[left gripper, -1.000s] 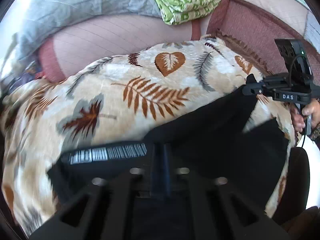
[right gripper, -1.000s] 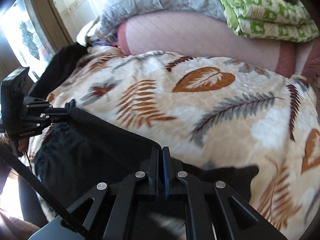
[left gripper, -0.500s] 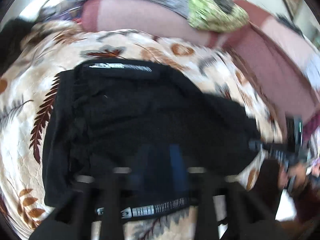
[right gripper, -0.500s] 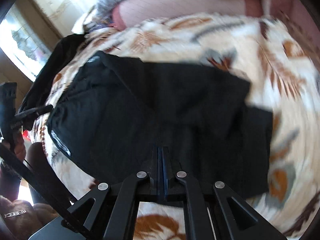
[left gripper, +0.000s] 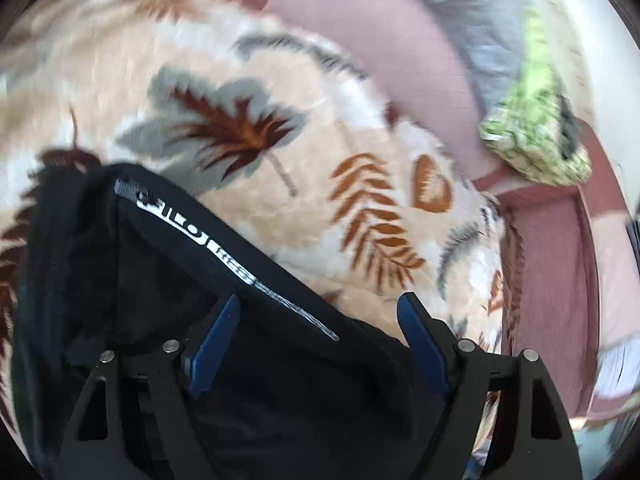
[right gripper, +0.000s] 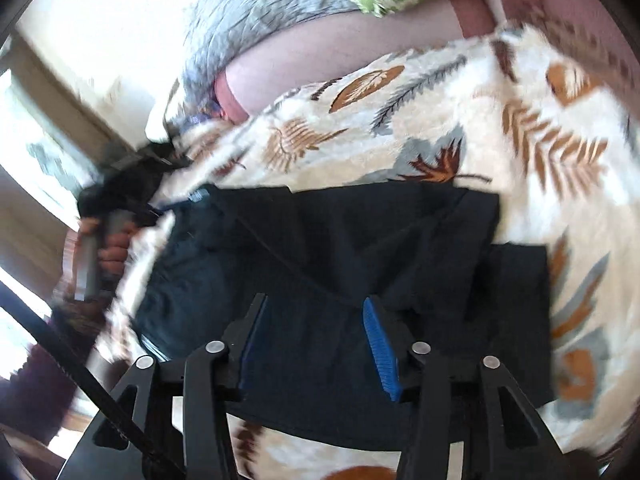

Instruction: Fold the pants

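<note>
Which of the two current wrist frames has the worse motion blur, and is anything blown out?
Left wrist view: heavy smear across the leaf-print blanket and green cloth; the black pants stay fairly readable. Right wrist view: milder blur, worst on the left gripper, and the window area is blown out white.

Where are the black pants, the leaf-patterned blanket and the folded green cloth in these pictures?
Black pants (right gripper: pixel 328 248): right wrist view, on the flat middle of the fabric.
Leaf-patterned blanket (left gripper: pixel 320 168): left wrist view, on bare cream pile beside a grey-brown leaf.
Folded green cloth (left gripper: pixel 536 136): left wrist view, on its blurred top face.
</note>
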`<state>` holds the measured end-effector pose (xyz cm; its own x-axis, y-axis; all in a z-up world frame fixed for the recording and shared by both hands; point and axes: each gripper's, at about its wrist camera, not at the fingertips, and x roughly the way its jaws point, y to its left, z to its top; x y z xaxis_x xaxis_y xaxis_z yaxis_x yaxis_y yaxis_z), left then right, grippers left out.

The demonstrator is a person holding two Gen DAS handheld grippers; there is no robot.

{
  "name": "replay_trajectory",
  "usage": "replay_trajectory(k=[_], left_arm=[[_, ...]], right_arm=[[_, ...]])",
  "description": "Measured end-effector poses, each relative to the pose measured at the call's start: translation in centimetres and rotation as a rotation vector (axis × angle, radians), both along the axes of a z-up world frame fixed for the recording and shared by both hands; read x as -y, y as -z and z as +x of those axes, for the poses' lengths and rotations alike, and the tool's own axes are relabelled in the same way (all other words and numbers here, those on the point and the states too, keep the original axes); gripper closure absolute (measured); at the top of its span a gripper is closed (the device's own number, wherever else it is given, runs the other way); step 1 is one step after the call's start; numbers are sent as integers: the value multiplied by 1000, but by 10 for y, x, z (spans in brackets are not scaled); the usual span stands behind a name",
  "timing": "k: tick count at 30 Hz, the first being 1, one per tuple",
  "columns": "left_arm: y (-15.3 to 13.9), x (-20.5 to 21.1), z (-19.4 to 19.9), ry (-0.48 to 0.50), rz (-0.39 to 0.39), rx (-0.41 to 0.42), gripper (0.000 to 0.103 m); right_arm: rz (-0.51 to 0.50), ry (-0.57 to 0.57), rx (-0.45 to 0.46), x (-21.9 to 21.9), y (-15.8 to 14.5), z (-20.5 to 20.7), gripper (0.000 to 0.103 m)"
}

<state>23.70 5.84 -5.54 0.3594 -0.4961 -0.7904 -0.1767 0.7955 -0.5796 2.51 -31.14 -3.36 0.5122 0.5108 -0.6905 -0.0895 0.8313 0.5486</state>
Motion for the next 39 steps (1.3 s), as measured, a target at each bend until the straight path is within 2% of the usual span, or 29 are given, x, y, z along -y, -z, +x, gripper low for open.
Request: replay_trajectory(k=[3,5,7,10,15,19,20,21,24,26,28,30,34,37,39], left_arm=[[20,-1,6,-16,15,-98,23],[30,-4,8,-24,-13,-128,31],[32,-10,7,-37,-48,-129,76],[31,-18,-2,-65,-81,-115,83],[3,-18,-39,-72,-18,-5,84],[-20,-22,-97,-102,-15,82,85],[-24,-25,-119,-114,-27,99,89],[-24,-26,-135,-121,-38,110,96],[-15,-33,-185,-159,-37,107,96],[6,-34,-203,-169,-29,60,96],[26,-37,-210,-182,-37,5,96],[32,-39,-212,-192,-67,-2,96],[22,-36,-213,-170,-34,38,96],[19,-35,-211,-163,-27,43,96],[20,-37,-211,-165,-34,42,96]], right_arm=[[197,2,-47,1,12,12,47],[272,-21,-75,-7,20,20,47],[297,-30,-89,-16,25,27,47],[303,-14,-95,-28,29,42,47],[279,-3,-86,-35,25,46,47],[256,11,-79,-23,23,26,47],[259,21,-82,-17,25,21,47],[260,42,-87,-10,27,13,47],[247,111,-103,11,34,-2,45],[208,175,-111,27,39,-13,40],[186,220,-117,39,42,-18,40],[191,254,-112,48,43,-18,40],[75,298,-72,51,32,-11,33],[-39,315,-69,47,31,2,33],[-53,316,-90,43,38,13,33]])
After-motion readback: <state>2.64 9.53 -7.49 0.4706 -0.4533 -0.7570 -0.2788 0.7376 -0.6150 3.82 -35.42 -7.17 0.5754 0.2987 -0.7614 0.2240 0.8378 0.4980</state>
